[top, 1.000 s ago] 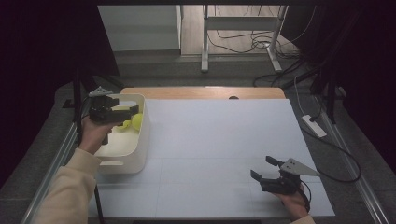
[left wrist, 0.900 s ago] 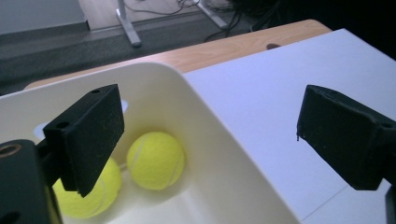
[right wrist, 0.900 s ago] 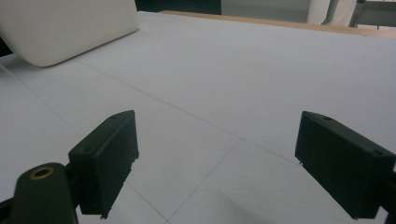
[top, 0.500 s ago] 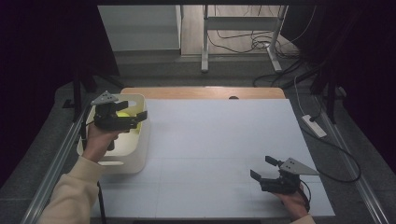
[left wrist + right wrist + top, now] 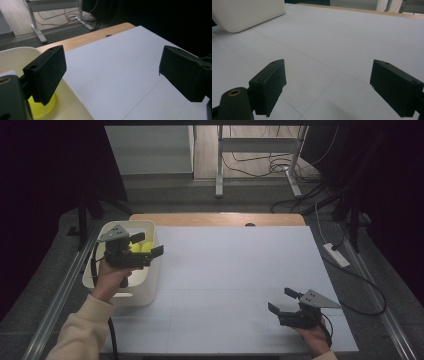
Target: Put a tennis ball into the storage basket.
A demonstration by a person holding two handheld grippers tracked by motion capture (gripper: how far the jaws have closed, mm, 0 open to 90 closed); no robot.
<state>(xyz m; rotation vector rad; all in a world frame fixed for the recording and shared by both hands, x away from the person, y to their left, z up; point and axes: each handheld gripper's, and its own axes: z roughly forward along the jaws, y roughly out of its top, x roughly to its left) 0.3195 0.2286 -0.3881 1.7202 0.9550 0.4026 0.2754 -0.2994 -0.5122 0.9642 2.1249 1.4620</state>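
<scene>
A white bin [image 5: 148,287] stands at the table's left edge with yellow balls [image 5: 140,247] inside. My left gripper [image 5: 148,245] hovers above the bin's right rim, jaws wide open and empty. In the left gripper view the left gripper [image 5: 112,66] looks across the white table, with the bin's rim [image 5: 15,53] and one yellow ball [image 5: 42,110] at lower left. My right gripper [image 5: 281,301] rests low over the table's near right part, open and empty. In the right gripper view the right gripper [image 5: 327,75] faces bare white surface, with the bin [image 5: 244,12] far off at upper left.
A white sheet [image 5: 235,280] with faint seams covers the table; a wooden strip [image 5: 215,219] shows along its far edge. A power strip [image 5: 336,255] lies on the floor at right. Metal stand legs [image 5: 220,165] and cables sit beyond the table.
My left gripper has drifted from above the bin's middle toward its right rim and slightly nearer the person. The right gripper has stayed put.
</scene>
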